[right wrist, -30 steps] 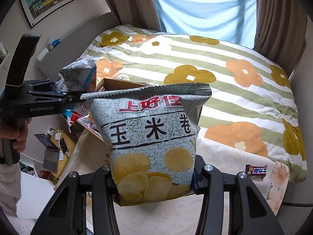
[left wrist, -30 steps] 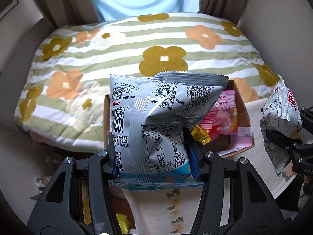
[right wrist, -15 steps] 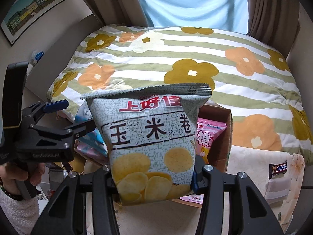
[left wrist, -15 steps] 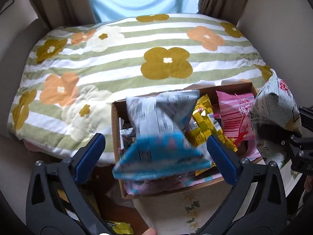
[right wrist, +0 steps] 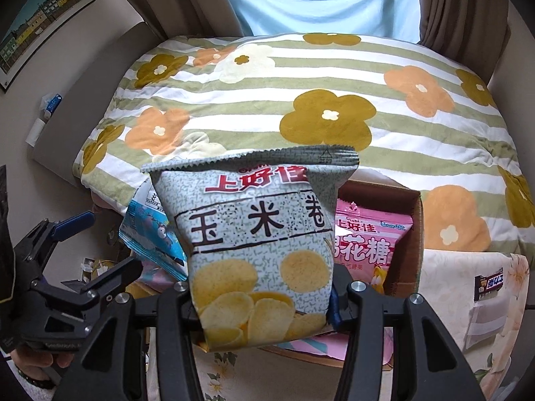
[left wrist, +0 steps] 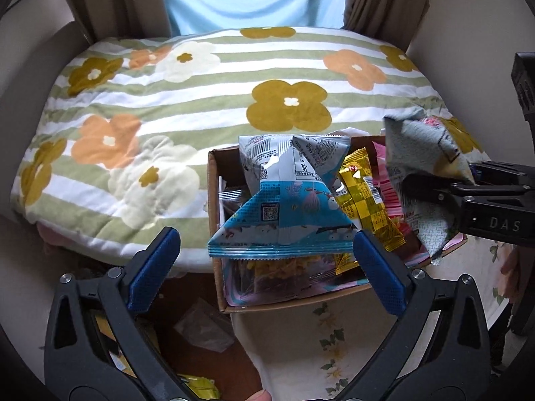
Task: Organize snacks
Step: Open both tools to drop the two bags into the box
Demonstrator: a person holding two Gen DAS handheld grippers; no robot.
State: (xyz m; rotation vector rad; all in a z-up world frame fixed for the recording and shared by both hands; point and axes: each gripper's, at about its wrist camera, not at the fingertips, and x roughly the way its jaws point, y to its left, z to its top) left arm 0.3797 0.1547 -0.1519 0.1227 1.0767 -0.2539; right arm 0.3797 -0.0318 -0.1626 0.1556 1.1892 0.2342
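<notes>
Cardboard box [left wrist: 219, 234] sits at the edge of a cloth-covered table [left wrist: 334, 351], hard against a bed with a striped flower quilt [left wrist: 200, 100]. Box is packed with snacks.

Blue and grey snack bag [left wrist: 287, 207] lies on top of the pile in the box, back panel up, its sealed blue edge toward the left camera. It leans over the near wall of the box. Nothing grips it. Just beside it on the right, a yellow checked packet [left wrist: 364, 200], then a pink packet [left wrist: 384, 187] partly hidden. From the right camera the pink packet [right wrist: 371, 244] shows red lettering and stands against the far right wall of the box [right wrist: 409, 234].

Left claw [left wrist: 264, 264] is spread wide, blue pads [left wrist: 153, 267] well apart on either side of the blue bag's near edge; right pad close to the bag's corner, contact cannot be judged. From the right camera the same claw [right wrist: 97, 244] shows at lower left, jaws apart, empty.

Right claw [right wrist: 264, 300] is clamped on the lower part of a grey chip bag [right wrist: 257, 234] with red and black characters and printed yellow chips. Bag is upright, held above the near side of the box. In the left view the chip bag [left wrist: 424, 173] hangs over the right end of the box.

Small dark candy bar [right wrist: 488, 282] lies on the table cloth, right of the box, well apart from it
</notes>
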